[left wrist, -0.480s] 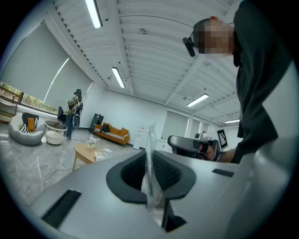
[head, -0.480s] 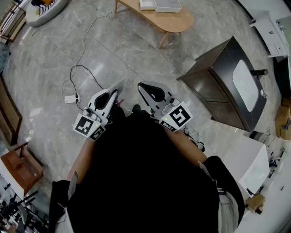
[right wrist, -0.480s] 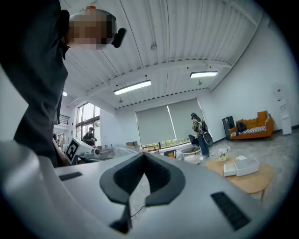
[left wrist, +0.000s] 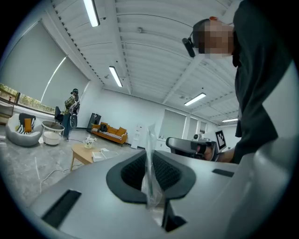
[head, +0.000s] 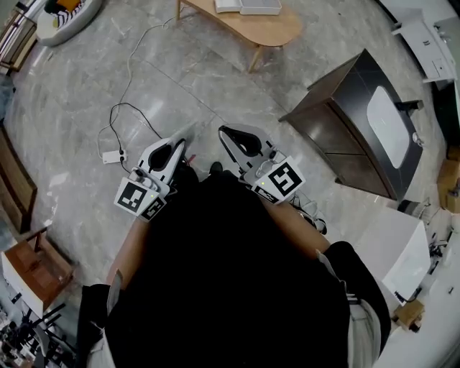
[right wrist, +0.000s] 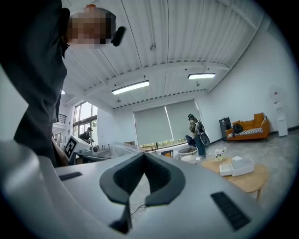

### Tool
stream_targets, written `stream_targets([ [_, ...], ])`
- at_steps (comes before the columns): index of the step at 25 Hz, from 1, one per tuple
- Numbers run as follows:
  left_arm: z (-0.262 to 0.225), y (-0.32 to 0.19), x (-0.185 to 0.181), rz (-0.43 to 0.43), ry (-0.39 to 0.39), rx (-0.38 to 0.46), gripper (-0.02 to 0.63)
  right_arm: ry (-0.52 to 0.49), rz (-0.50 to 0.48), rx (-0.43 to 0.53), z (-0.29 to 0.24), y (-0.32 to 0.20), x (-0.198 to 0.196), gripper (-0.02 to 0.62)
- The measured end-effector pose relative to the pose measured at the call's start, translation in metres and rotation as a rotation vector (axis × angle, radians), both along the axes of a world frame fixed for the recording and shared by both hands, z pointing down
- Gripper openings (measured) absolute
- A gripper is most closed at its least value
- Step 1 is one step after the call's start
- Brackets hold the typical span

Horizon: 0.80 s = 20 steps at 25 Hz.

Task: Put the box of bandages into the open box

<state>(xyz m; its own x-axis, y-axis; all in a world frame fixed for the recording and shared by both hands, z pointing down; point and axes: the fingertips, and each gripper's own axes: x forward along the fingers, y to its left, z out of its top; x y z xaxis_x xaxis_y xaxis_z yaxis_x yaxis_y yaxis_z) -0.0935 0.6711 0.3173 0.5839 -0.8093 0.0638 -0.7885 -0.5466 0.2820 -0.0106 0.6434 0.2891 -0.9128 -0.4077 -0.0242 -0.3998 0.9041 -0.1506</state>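
I hold both grippers close to my chest, pointing out over the floor. My left gripper (head: pixel 187 134) (left wrist: pixel 150 156) is shut on a thin strip of clear plastic film (left wrist: pixel 150 137) that stands up between its pads. My right gripper (head: pixel 222 132) (right wrist: pixel 144 155) is shut, its tips touching with nothing between them. A low wooden table (head: pixel 277 29) (left wrist: pixel 83 154) (right wrist: pixel 250 181) stands some way ahead. White boxes (head: pixel 248 6) (left wrist: pixel 100 155) (right wrist: pixel 237 166) lie on it. Which of them is the bandage box or the open box, I cannot tell.
A dark cabinet (head: pixel 352 136) stands to the right. A white table (head: pixel 395 255) is at the near right. A cable with a white adapter (head: pixel 111 155) lies on the grey floor to the left, and a wooden stool (head: pixel 32 266) is at the near left. Other people stand far off.
The head view has shifted a little, so the wooden table sits slightly higher in the picture. Both grippers stay where they were.
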Motion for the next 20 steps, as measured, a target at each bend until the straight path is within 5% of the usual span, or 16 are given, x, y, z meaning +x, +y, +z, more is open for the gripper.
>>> stream_targets([
  [20, 0.001, -0.01, -0.009, -0.006, -0.056, -0.026, 0.041, -0.008, 0.144, -0.007, 0.011, -0.016, 0.04, 0.011],
])
